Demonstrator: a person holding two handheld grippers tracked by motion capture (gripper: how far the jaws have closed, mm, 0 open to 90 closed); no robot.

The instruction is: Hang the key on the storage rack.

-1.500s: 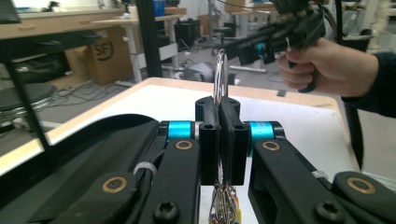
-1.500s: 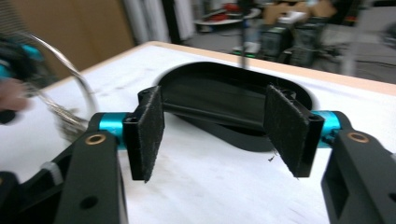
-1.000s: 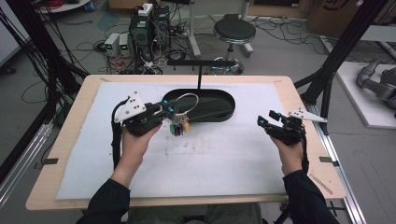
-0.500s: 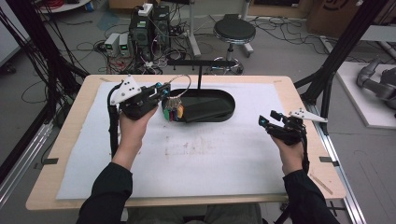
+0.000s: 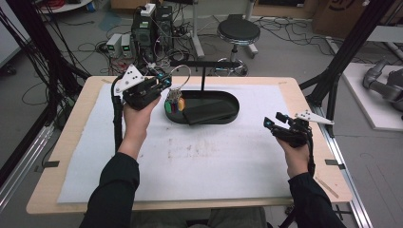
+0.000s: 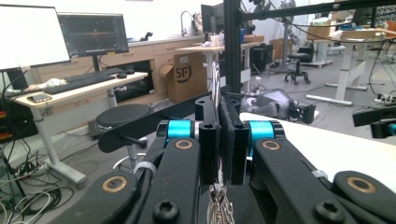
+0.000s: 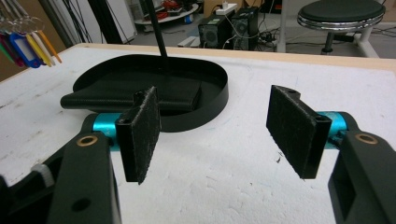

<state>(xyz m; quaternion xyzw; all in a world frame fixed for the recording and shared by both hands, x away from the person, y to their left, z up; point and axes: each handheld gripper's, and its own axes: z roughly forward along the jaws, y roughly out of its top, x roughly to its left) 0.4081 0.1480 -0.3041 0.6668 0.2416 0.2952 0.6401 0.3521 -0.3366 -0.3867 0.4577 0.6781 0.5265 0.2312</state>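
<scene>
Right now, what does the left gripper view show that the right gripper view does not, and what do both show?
Left gripper view alone: the left gripper with its jaws shut on the key ring, plus a desk with monitors behind.

Right gripper view alone: the right gripper with jaws wide open over the white mat, the black tray holding a dark wallet, and coloured key tags hanging at top left.

Both: the black stand's bar and a round stool.

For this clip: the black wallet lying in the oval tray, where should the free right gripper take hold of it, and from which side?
Best guess: the wallet's near edge, which rests up on the tray's front rim. The right gripper, open above the white mat, could come from the person's side, one finger over and one under that raised edge. The rest lies flat inside the wall, harder to reach.
</scene>
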